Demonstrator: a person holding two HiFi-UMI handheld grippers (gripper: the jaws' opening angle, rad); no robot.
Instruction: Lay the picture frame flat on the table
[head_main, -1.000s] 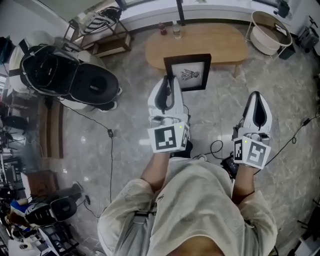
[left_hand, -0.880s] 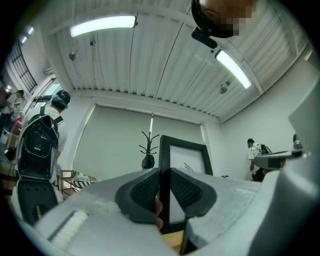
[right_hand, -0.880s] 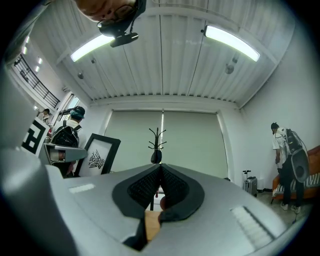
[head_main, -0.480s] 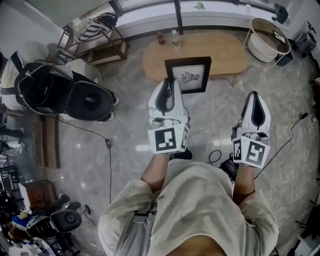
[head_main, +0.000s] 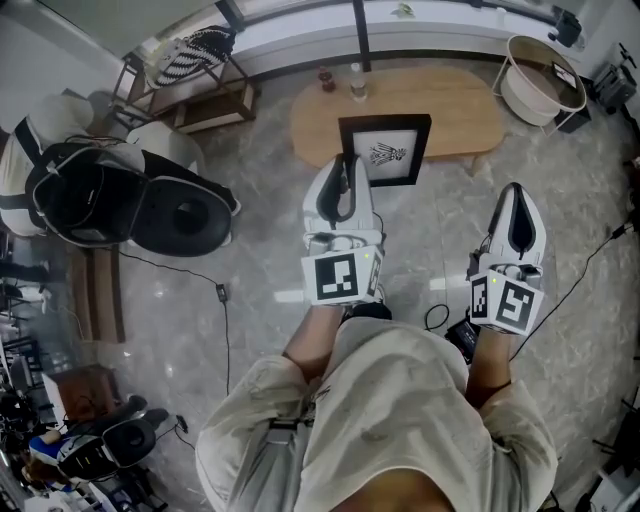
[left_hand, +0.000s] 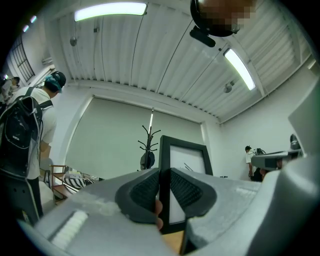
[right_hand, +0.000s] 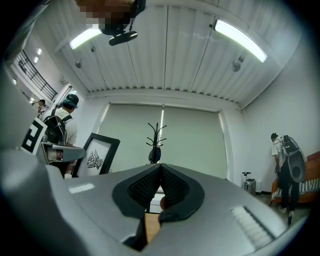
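Left gripper (head_main: 346, 165) clamps picture frame (head_main: 387, 150) edge; right gripper (head_main: 517, 196) closed, empty. Operator should tip frame slowly onto table (head_main: 455, 95) at 12 o'clock.

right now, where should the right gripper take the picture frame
Probably the free right border, coming in from the frame's right side. The picture frame is upright at the table, and the left gripper is shut on its left border, so the thin opposite edge is the open one. The right gripper is shut and empty, so it would need to open first.
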